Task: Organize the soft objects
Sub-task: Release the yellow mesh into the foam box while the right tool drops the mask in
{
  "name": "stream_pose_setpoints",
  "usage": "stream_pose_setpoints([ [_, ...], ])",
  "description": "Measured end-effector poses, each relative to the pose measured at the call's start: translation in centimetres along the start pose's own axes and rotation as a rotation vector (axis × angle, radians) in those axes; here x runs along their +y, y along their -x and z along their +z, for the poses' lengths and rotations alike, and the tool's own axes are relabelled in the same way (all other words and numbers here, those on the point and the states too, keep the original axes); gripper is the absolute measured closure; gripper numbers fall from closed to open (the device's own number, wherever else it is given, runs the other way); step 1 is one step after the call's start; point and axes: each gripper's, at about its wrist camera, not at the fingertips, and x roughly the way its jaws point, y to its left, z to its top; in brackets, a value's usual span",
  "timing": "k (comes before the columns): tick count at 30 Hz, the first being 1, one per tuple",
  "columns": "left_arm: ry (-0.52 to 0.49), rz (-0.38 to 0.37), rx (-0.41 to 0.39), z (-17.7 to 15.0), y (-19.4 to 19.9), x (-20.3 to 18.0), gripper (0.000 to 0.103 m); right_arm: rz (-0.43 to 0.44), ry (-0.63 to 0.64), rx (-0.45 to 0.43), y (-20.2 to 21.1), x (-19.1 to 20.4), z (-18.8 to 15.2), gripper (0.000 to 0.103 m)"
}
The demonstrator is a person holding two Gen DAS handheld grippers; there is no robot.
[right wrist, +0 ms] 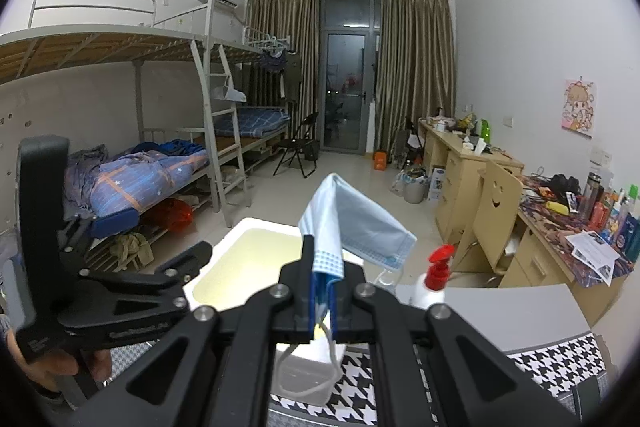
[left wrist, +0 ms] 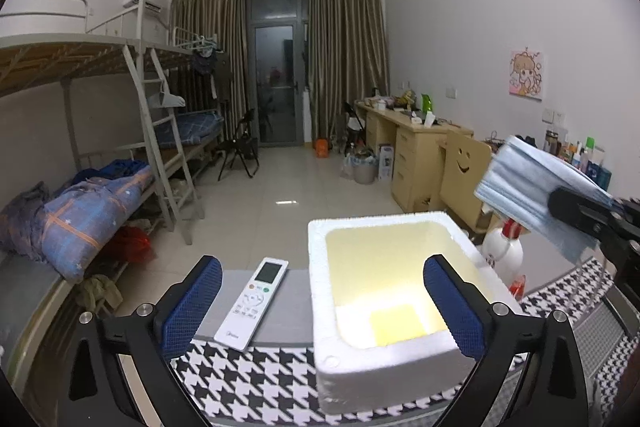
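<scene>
The surface (left wrist: 280,379) wears a black-and-white houndstooth cloth with a grey strip along its far edge. On it stands a white foam box (left wrist: 384,359), open at the top with a yellowish inside, and just left of the box lies a white remote control (left wrist: 252,303), apart from it. Beside the box's right wall stands a white spray bottle (right wrist: 434,281) with a red trigger head. The left tongs (left wrist: 322,301) are spread wide with nothing between their blue pads, framing the remote and the near half of the box. The right tongs (right wrist: 322,275) are closed on a pale blue face mask (right wrist: 352,227), held up in the air above the box, its ear loop hanging below. Around it is a dormitory room: metal bunk beds (left wrist: 120,131) with blue bedding along the left wall, brown curtains (left wrist: 348,55) flanking a glass door, and wooden desks (right wrist: 472,171) crowded with bottles on the right.
</scene>
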Motion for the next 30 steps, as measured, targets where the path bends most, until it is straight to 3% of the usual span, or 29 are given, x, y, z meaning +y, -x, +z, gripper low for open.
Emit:
stream_pose_setpoints([
  [12, 0.044, 0.06, -0.025, -0.8, 1.4, 2.6, 0.002, 0.052, 0.018, 0.013, -2.0, 1.5, 0.4, 0.096],
  [30, 0.075, 0.105, -0.03, -1.5, 2.2, 4.8, 0.001, 0.136, -0.023, 0.128, -6.3, 2.1, 0.0, 0.096],
])
